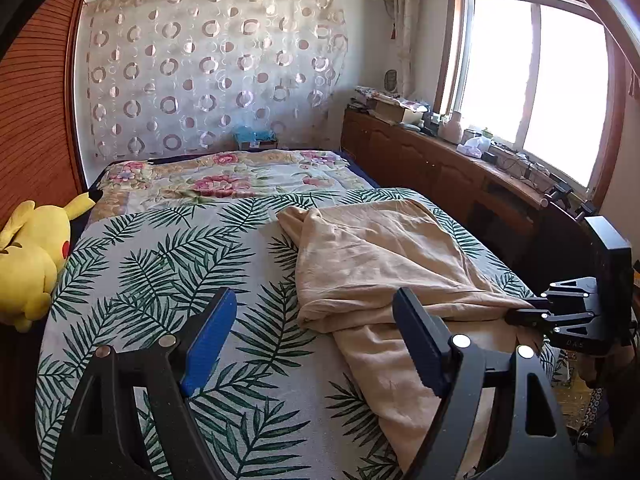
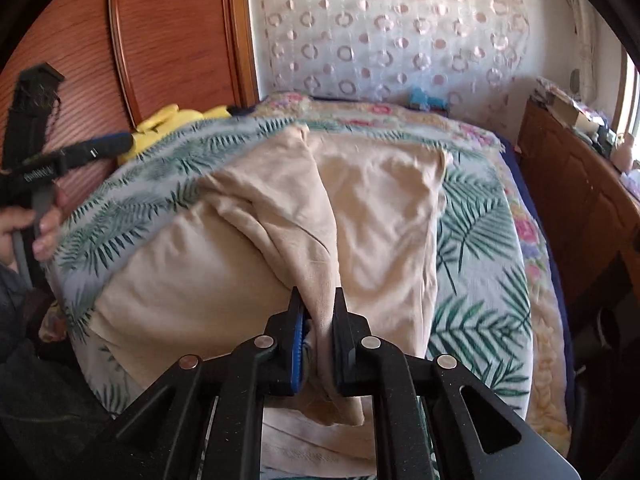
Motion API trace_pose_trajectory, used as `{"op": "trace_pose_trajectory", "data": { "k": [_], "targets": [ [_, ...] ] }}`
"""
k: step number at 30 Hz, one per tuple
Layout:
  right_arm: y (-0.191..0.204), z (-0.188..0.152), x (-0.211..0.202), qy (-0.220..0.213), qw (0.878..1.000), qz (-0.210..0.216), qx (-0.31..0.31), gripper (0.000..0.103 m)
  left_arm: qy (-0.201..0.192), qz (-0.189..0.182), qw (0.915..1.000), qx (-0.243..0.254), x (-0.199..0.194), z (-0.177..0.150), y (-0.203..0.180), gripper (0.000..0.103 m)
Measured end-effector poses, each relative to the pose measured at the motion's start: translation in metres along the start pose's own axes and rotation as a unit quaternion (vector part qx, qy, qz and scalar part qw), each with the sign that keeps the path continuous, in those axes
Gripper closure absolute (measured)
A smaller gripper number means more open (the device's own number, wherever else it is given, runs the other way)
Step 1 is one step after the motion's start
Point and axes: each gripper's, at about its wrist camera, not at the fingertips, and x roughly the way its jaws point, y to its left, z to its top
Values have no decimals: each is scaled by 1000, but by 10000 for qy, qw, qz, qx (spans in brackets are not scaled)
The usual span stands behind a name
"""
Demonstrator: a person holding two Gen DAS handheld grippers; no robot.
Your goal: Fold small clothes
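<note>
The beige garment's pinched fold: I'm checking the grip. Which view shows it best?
The right wrist view: the right claw is shut on the beige garment up close. The left wrist view shows that grip small, at its right edge.

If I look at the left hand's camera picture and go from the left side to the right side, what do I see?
Yellow plush toy → leaf-print bedspread → beige garment → right tongs pinching the garment's edge → wooden cabinet under the bright window.

A bed with a palm-leaf printed cover point(image 1: 160, 264) is carrying a crumpled beige cloth garment point(image 1: 372, 256) near its right edge, and a yellow plush toy point(image 1: 32, 256) is lying at its left edge.
</note>
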Motion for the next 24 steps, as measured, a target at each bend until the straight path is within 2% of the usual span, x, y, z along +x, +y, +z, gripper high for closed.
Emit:
{"op": "trace_pose_trajectory", "data": {
  "k": [1, 4, 6, 8, 12, 20, 24],
  "targets": [
    [0, 2, 0, -16, 10000, -25, -18, 82, -24, 38, 10000, 5, -1, 0, 1, 22],
    [-4, 11, -9, -215, 9998, -26, 41, 58, -69, 79, 9999, -26, -4, 2, 4, 22],
    [-5, 20, -19, -398, 9992, 69, 18, 56, -128, 118, 9998, -44, -7, 4, 7, 22],
    [1, 34, -19, -482, 9988, -13, -111, 55, -174, 153, 9997, -69, -10, 4, 9, 22],
    [28, 65, -2, -476, 9975, 161, -498, 55, -250, 243, 9994, -91, -15, 5, 15, 22],
    [92, 121, 76, -147, 9920, 789, -973, 55, -287, 403, 9985, -215, -26, 0, 36, 22],
    [115, 135, 124, 260, 9872, 1074, -1147, 55, -262, 477, 9980, -335, -29, -5, 49, 22]
  ]
}}
